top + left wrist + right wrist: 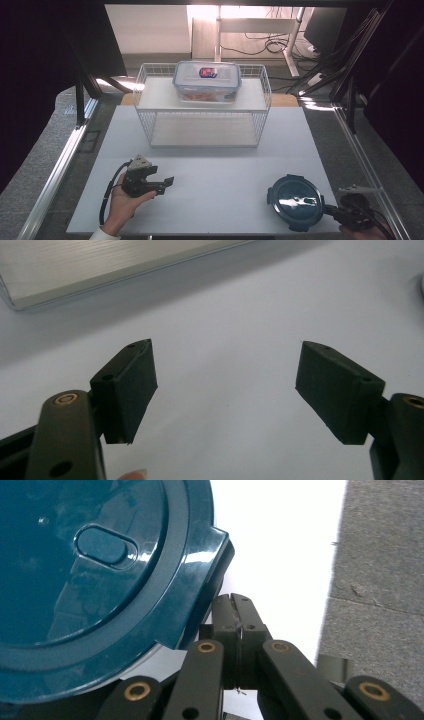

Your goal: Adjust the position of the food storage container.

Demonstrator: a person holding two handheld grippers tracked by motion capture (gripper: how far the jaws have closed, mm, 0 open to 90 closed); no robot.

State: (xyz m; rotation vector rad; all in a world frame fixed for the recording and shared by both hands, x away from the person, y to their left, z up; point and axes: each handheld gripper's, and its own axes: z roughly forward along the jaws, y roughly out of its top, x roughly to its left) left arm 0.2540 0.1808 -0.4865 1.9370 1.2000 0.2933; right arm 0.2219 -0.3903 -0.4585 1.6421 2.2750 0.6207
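Round container beside the right gripper
Right gripper [235, 600] jaws pressed together, empty, beside the teal round container [296, 201]; left gripper [225, 390] jaws wide.

The round lid [90, 580] is glossy dark teal plastic. The tabletop [215, 185] looks smooth, matt white; the basket [260, 100] is white-coated wire; the container [207, 82] is clear plastic.
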